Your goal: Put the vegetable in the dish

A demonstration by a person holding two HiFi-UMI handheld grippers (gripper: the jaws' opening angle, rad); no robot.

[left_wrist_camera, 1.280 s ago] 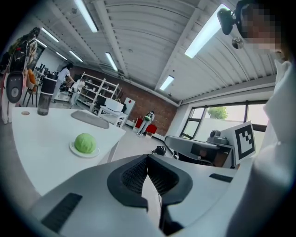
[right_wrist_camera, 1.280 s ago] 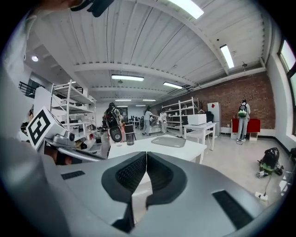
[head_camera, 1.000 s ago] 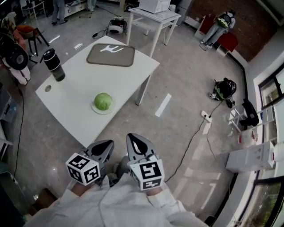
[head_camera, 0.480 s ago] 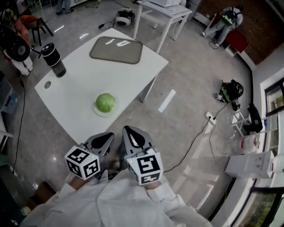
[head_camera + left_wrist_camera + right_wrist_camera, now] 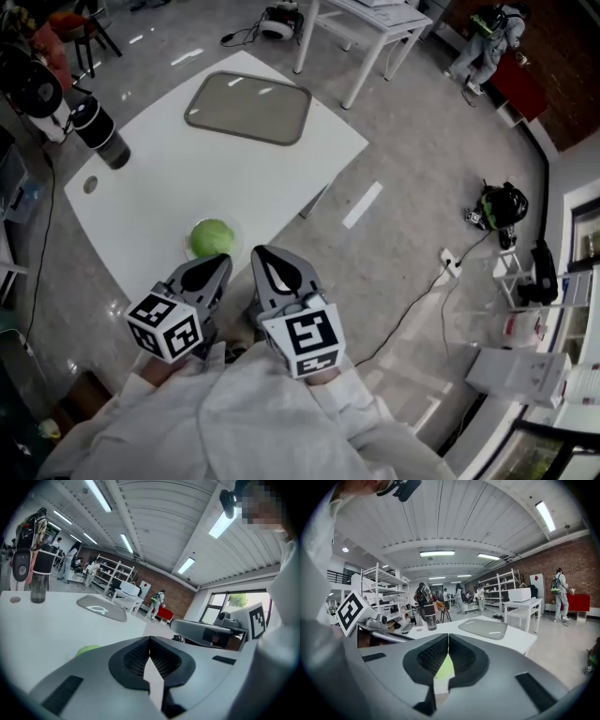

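A green cabbage (image 5: 212,237) rests on a small pale plate (image 5: 190,251) near the front edge of the white table (image 5: 169,178). A flat grey tray (image 5: 248,107) lies at the table's far side. Both grippers hover just in front of the table edge, close beside each other. My left gripper (image 5: 223,262) is shut and empty, its tip just right of the cabbage. My right gripper (image 5: 260,255) is shut and empty too. In the left gripper view the cabbage (image 5: 86,649) peeks out left of the jaws. The right gripper view shows the cabbage (image 5: 445,667) as green through the jaw gap.
A black bottle (image 5: 98,133) stands at the table's left corner, with a small round mark (image 5: 90,186) near it. A second white table (image 5: 375,14) stands beyond. Bags and cables (image 5: 497,206) lie on the floor to the right.
Both grippers have come closer to the table's front edge and the cabbage. The cabbage has stayed on its plate.
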